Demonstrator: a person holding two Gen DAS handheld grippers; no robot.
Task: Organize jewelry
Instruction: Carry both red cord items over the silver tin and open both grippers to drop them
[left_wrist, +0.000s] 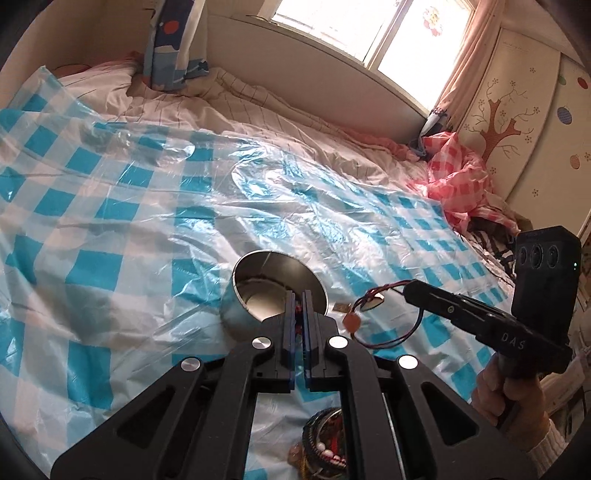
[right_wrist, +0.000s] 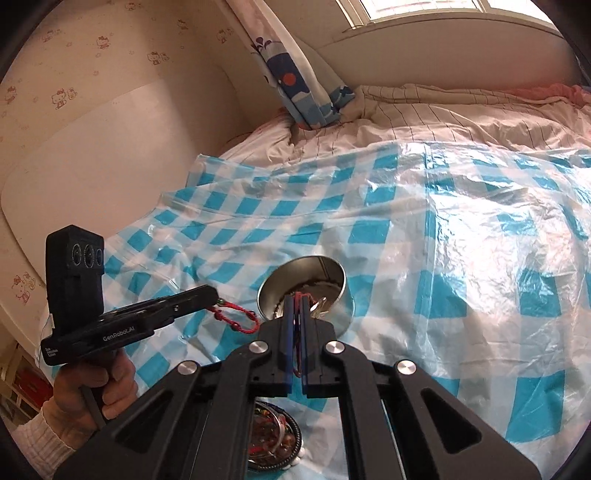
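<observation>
Left wrist view: L gripper (left_wrist: 300, 295) clamped on red knotted cord bracelet (right_wrist: 236, 317), held above checked plastic sheet (left_wrist: 110, 221) beside steel bowl (left_wrist: 273, 266). R gripper (right_wrist: 295, 301) pinching dark cord necklace (left_wrist: 391, 314) w/ pendants, hanging just right of bowl.

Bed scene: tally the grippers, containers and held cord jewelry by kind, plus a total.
Grippers: 2 (left gripper, right gripper)
Containers: 2 (steel bowl, bead dish)
Held cord pieces: 2 (red cord bracelet, dark cord necklace)
Total: 6
</observation>
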